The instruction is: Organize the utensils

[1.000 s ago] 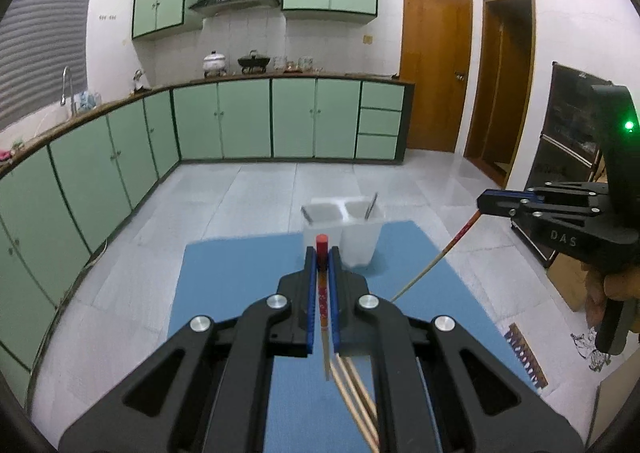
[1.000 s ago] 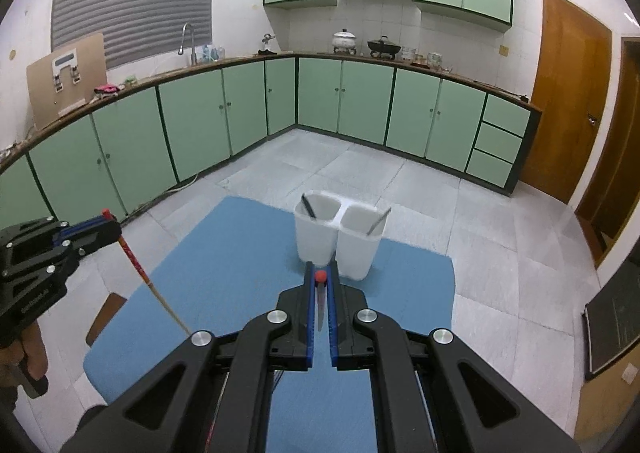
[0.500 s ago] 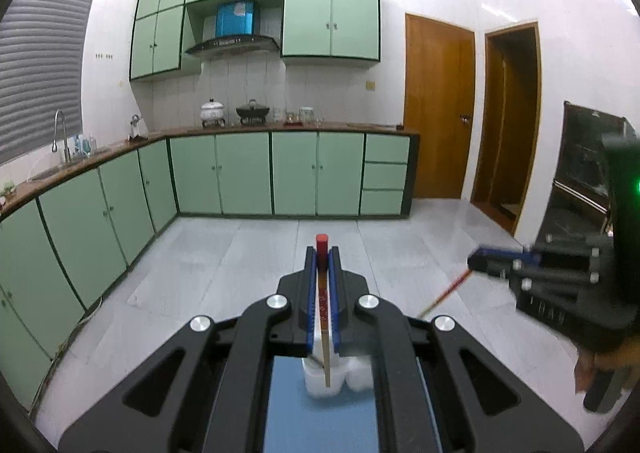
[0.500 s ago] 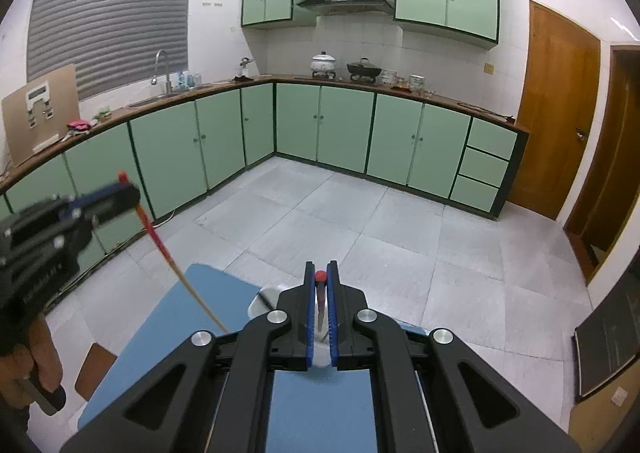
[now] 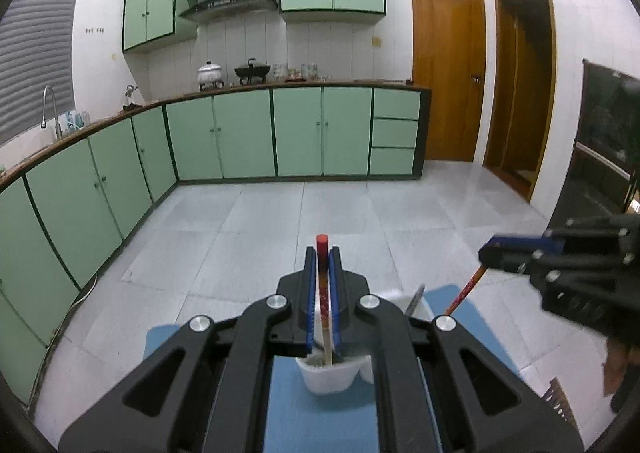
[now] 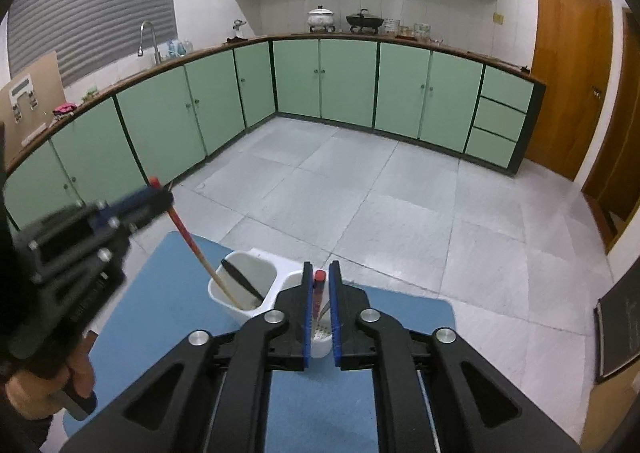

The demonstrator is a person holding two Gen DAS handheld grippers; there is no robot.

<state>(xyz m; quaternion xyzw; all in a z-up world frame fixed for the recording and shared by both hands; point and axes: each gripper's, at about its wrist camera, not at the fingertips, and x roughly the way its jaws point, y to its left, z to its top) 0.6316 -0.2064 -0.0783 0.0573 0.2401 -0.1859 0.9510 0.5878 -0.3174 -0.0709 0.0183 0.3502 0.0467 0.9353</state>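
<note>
A white two-compartment utensil holder (image 6: pixel 244 285) stands on a blue mat (image 6: pixel 168 293). My left gripper (image 5: pixel 323 253) is shut on a red-topped chopstick (image 5: pixel 322 285) whose lower end sits inside the holder's left compartment (image 5: pixel 328 375). The same chopstick (image 6: pixel 192 249) and left gripper (image 6: pixel 148 199) show in the right wrist view. My right gripper (image 6: pixel 320 273) has its jaws slightly apart around another red-topped chopstick (image 6: pixel 319 289) that points down into the right compartment (image 6: pixel 320 333). The right gripper (image 5: pixel 492 253) and its chopstick (image 5: pixel 466 289) also show in the left wrist view.
A dark utensil (image 6: pixel 240 277) lies in the left compartment and a metal utensil (image 5: pixel 416 297) in the right one. Green cabinets (image 6: pixel 320 81) line the far walls. Grey tile floor (image 6: pixel 380 193) lies beyond the mat. A wooden door (image 5: pixel 448 73) is at the right.
Both grippers moved forward over the holder. The left chopstick's tip went into the left compartment. The right jaws opened a little around their chopstick above the right compartment.
</note>
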